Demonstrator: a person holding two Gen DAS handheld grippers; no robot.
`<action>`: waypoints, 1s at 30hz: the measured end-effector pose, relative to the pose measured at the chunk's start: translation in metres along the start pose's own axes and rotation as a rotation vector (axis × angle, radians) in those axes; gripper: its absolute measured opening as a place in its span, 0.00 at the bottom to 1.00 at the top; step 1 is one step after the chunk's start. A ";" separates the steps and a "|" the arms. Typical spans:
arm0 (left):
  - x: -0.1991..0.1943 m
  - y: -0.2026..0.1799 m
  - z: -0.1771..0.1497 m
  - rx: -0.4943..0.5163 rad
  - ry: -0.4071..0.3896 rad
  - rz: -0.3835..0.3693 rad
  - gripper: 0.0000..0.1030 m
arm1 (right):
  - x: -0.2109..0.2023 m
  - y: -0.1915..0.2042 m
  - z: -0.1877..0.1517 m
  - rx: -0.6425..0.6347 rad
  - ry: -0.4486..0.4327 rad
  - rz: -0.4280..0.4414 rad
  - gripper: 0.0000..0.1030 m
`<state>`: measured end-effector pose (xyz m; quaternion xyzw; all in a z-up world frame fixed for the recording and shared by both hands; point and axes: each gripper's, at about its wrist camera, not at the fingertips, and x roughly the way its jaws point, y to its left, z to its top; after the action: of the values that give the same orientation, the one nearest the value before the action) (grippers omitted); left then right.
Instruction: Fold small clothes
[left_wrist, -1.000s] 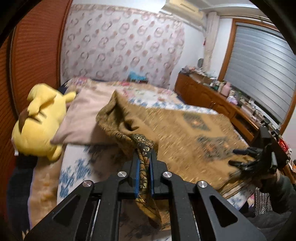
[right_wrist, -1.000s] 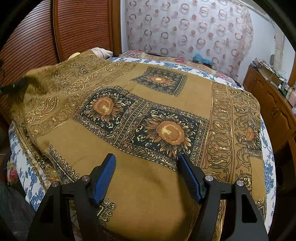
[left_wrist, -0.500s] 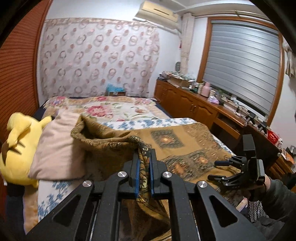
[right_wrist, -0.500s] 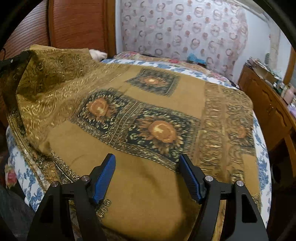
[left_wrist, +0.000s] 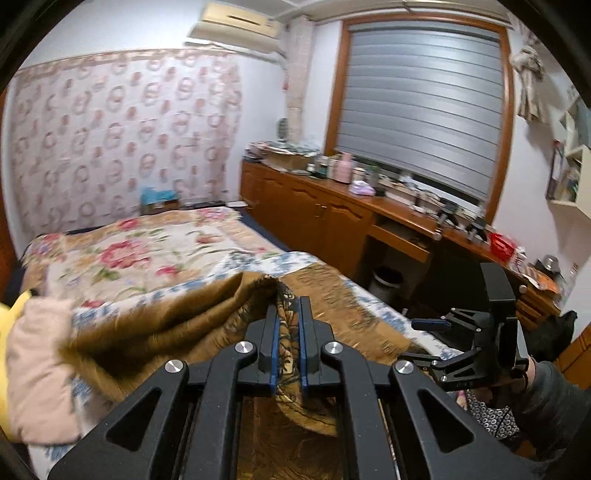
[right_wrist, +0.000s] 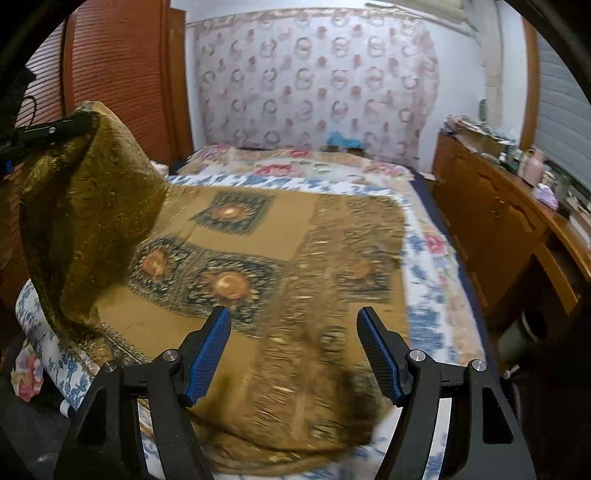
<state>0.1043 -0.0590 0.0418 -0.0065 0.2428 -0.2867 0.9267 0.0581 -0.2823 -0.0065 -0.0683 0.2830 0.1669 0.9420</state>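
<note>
A brown scarf-like cloth (right_wrist: 258, 229) with dark flower squares lies spread over the bed. My left gripper (left_wrist: 287, 306) is shut on one corner of it, and the cloth (left_wrist: 177, 325) trails back from the jaws in a raised fold. In the right wrist view that lifted corner hangs from the left gripper (right_wrist: 55, 127) at the upper left. My right gripper (right_wrist: 293, 314) hovers open above the cloth's near edge, with nothing between its blue pads (right_wrist: 207, 354). It also shows in the left wrist view as the right gripper (left_wrist: 410, 339), held by a sleeved hand.
A pink pillow (left_wrist: 33, 369) and a yellow plush toy (left_wrist: 11, 306) lie at the bed's left. The floral bedspread (left_wrist: 129, 251) runs to the far wall. Cluttered wooden cabinets (left_wrist: 314, 210) line the right side, with a bin (left_wrist: 386, 280) below. Slatted wooden doors (right_wrist: 110, 74) stand left.
My left gripper has carried the cloth's corner up and across the bed, so a tall fold now stands. The right gripper has drawn back and risen a little, still open.
</note>
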 end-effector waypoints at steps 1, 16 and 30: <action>0.005 -0.007 0.004 0.012 0.003 -0.012 0.08 | -0.005 -0.003 -0.002 0.008 -0.005 -0.008 0.70; 0.044 -0.063 0.005 0.119 0.090 -0.089 0.41 | -0.028 -0.031 -0.018 0.104 -0.028 -0.040 0.70; 0.014 0.001 -0.035 0.008 0.078 0.113 0.68 | 0.009 -0.014 -0.004 0.039 0.017 0.045 0.70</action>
<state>0.0994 -0.0613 0.0047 0.0219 0.2774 -0.2348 0.9314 0.0683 -0.2933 -0.0145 -0.0448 0.2957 0.1819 0.9367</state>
